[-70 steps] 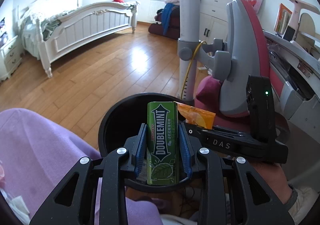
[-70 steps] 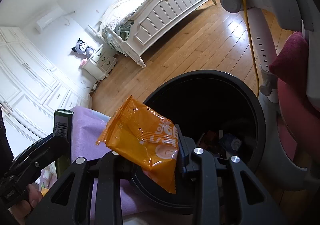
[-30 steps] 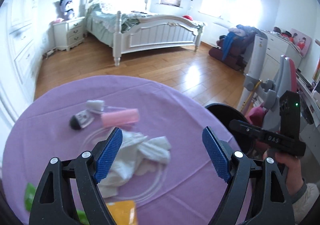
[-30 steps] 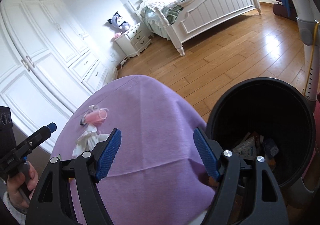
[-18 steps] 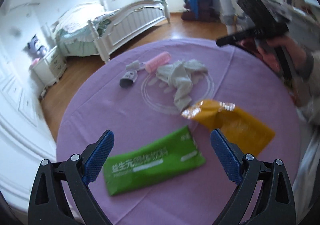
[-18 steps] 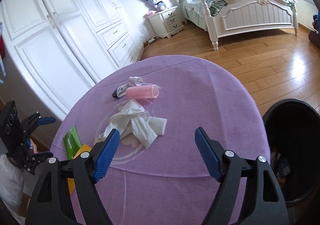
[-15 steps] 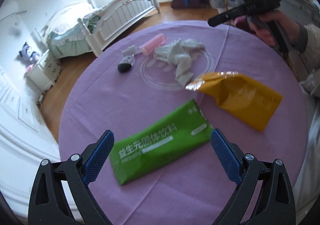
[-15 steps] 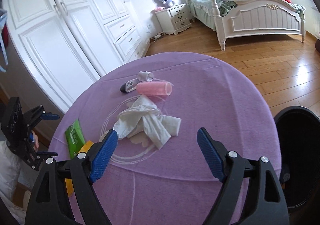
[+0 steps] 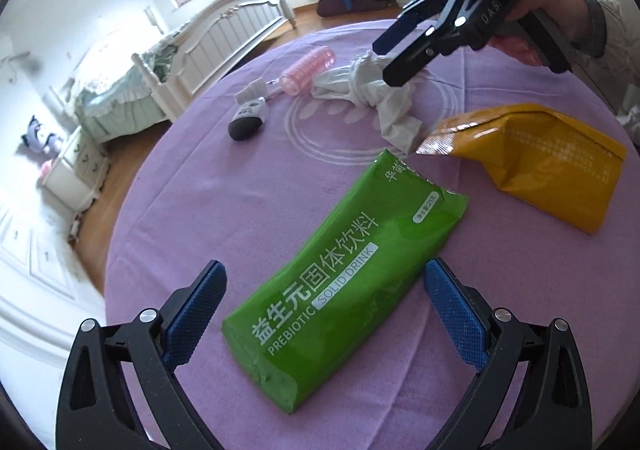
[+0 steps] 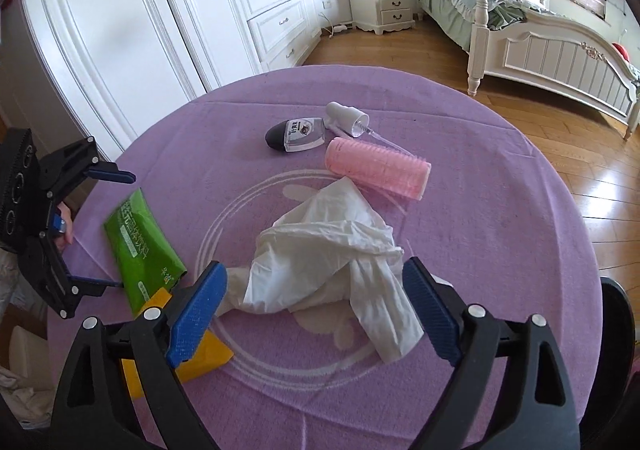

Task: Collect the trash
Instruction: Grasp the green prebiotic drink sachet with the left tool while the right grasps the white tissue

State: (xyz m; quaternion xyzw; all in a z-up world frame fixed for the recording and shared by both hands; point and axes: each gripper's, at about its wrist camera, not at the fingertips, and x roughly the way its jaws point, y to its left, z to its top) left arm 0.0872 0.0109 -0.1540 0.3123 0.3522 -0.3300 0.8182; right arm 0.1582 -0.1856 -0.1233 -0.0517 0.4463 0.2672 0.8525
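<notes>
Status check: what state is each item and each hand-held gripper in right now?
Left hand-held gripper: open, empty.
Right hand-held gripper: open, empty.
Green packet: flat on the tablecloth.
Yellow packet: crumpled, torn end lifted.
White tissue: crumpled.
Pink roller: on its side.
Small bottle: lying down.

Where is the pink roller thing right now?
In the right wrist view, the pink roller lies on the purple table, beyond the crumpled white glove and beside the small bottle.

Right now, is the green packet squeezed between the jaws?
No, the green packet lies flat on the purple tablecloth, and the left gripper has its jaws wide apart around it.
</notes>
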